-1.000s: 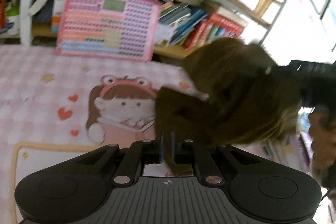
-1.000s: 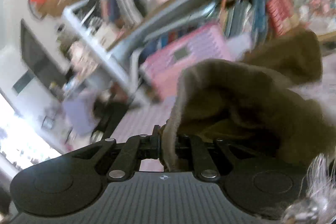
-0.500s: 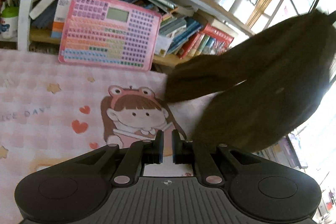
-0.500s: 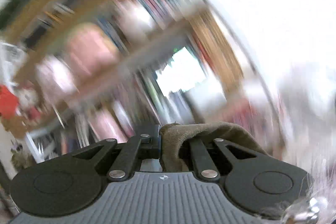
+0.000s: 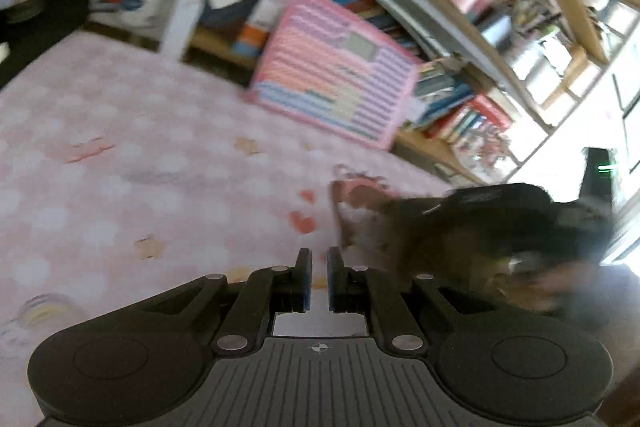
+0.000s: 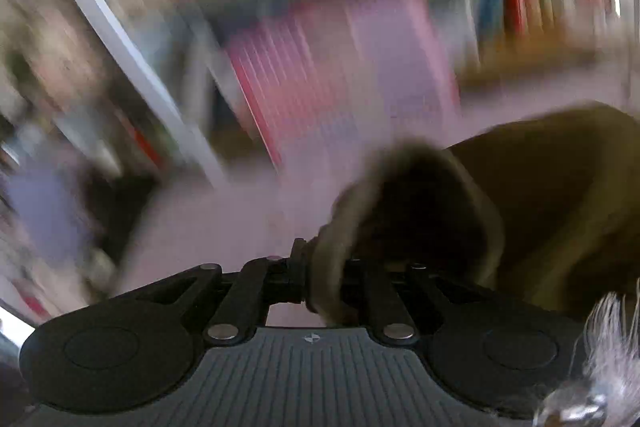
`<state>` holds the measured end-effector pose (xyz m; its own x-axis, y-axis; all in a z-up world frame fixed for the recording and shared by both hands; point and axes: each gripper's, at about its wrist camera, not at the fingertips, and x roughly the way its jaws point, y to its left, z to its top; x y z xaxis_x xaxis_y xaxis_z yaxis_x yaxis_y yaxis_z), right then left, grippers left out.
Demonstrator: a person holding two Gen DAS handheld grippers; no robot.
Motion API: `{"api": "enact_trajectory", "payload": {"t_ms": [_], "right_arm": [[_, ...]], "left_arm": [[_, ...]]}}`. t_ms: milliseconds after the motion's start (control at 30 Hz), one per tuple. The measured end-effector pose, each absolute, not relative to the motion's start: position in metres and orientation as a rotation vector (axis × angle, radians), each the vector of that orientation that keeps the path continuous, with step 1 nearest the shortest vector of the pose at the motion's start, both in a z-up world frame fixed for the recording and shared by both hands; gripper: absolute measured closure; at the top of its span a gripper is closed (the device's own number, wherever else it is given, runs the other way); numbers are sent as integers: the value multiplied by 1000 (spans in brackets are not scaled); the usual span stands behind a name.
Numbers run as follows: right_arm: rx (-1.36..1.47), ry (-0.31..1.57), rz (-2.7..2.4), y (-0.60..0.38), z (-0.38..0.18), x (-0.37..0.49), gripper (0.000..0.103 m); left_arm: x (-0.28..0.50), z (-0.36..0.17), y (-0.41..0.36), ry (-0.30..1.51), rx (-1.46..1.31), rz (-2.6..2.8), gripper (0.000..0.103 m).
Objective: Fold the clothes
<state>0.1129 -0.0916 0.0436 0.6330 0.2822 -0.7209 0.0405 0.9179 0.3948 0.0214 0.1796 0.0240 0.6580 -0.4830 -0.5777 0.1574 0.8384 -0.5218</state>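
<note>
A brown fuzzy garment (image 5: 452, 227) lies bunched at the right of the pink checked tablecloth (image 5: 120, 167), blurred by motion. My left gripper (image 5: 319, 279) hovers over the cloth to the garment's left, shut, with only a thin gap between its blue pads and nothing in it. In the right wrist view my right gripper (image 6: 324, 279) pinches a folded edge of the brown garment (image 6: 540, 187), which billows to the right over the table. Its jaws are opening slightly, with the cloth still between them.
A pink toy keyboard tablet (image 5: 332, 87) leans against a crowded bookshelf (image 5: 460, 39) behind the table. A glass jar (image 5: 40, 311) stands at the near left. A cartoon girl print (image 5: 360, 195) is partly covered by the garment.
The left gripper let go of the brown garment and swung left, now empty. The right gripper swept the garment up, then down toward the table at the right.
</note>
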Motion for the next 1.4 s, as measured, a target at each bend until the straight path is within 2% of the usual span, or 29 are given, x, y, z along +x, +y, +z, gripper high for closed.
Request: {"api": "enact_trajectory", "payload": {"t_ms": [100, 167, 233, 300, 567, 633, 700, 767, 900, 1067, 1300, 1400], "right_arm": [[404, 921, 169, -59, 21, 137, 94], [314, 899, 206, -34, 27, 147, 85], [248, 898, 244, -12, 27, 152, 56], [239, 930, 255, -7, 18, 142, 57], [298, 919, 339, -26, 25, 80, 55], [297, 881, 336, -37, 33, 60, 55], [267, 837, 292, -51, 38, 41, 54], [216, 808, 211, -66, 37, 27, 52], [117, 832, 81, -83, 16, 11, 51], [122, 886, 100, -78, -11, 3, 52], [-21, 963, 107, -61, -37, -5, 65], [-71, 980, 115, -72, -36, -11, 65]], "left_arm": [[13, 21, 194, 792, -445, -344, 95], [11, 21, 201, 799, -437, -331, 95], [10, 21, 205, 799, -431, -327, 93], [11, 22, 209, 790, -420, -323, 88], [35, 18, 204, 781, -397, -331, 86], [41, 18, 198, 779, -386, -338, 79], [47, 19, 192, 773, -373, -352, 66], [51, 19, 185, 768, -352, -372, 64], [58, 16, 173, 774, -290, -391, 63], [59, 16, 168, 768, -241, -394, 62], [61, 13, 147, 755, -100, -417, 62], [60, 15, 138, 742, -61, -442, 62]]}}
